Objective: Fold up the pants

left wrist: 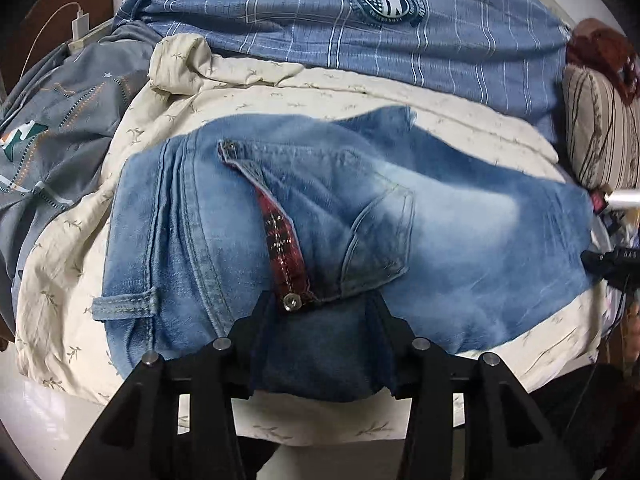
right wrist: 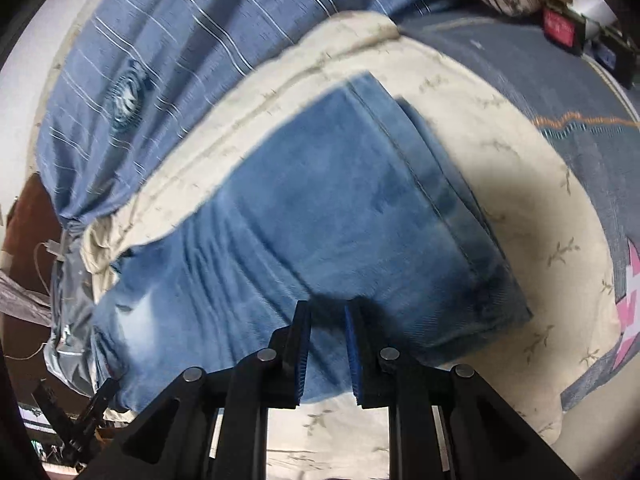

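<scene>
Bed: cream quilt | blue plaid blanket | jeans on quilt

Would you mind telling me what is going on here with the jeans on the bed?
A person is folding a pair of blue jeans on a cream bedsheet, with a hand-held gripper in each hand. The jeans already lie doubled over. The left hand-held gripper stands open at the waistband, near the metal button, with denim between its fingers but not pinched. The right hand-held gripper is shut on the near edge of the jeans, close to the leg hems.
</scene>
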Demonstrator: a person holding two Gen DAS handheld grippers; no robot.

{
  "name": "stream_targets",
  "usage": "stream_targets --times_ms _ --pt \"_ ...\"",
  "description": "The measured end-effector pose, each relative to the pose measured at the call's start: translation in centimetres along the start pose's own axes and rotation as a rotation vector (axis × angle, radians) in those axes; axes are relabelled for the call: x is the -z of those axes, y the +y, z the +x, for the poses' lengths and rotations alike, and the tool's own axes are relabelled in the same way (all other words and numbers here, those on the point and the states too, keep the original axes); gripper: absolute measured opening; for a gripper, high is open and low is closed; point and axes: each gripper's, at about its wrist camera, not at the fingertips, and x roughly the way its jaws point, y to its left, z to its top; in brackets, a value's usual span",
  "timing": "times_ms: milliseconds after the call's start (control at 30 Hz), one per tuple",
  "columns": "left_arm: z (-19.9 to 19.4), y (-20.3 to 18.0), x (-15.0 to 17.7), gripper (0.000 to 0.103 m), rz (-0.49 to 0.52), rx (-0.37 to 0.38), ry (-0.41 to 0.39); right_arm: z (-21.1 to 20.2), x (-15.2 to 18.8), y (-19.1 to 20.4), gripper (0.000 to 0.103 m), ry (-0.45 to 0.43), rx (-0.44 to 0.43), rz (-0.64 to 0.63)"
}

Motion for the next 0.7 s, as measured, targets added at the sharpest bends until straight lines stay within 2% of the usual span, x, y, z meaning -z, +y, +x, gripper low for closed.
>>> stream_targets --times_ms 67,200,267,400,500,600,667,700 --pt "0.1 -0.2 0.7 0.047 0.038 -0.017 -0.001 0.6 0.3 0.0 0.020 0.029 0.018 -0.022" --pt "0.6 -0.1 2.0 0.048 0.075 -0.009 -0.013 0.5 1.0 0.5 0.020 0.011 0.036 -0.074" --pt "0.5 0.0 2.6 0.048 0.082 -0.003 -0.040 0.6 1.2 0.6 0.020 0.004 0.029 -0.085" --pt "-0.2 0.3 2.3 0.048 0.073 0.017 -0.029 -0.2 1.0 0.0 0.020 0.027 -0.014 -0.088" --pt "-2.3 0.7 1.8 0.048 0.046 0.054 -0.082 -2.9 0.1 -1.3 0.020 -0.051 -0.043 -0.073" --pt "-4.2 0.5 0.7 0.048 0.050 0.034 -0.151 -5.5 -1.8 -2.2 0.020 -0.153 -0.083 -0.027" --pt "-4.8 0.1 -0.3 0.049 0.044 0.033 -0.170 -6.1 -3.2 -2.0 0.020 -0.179 -0.102 -0.005" --pt "-4.8 0.1 -0.7 0.054 0.040 0.032 -0.173 -6.0 -3.8 -1.8 0.020 -0.181 -0.099 0.000"
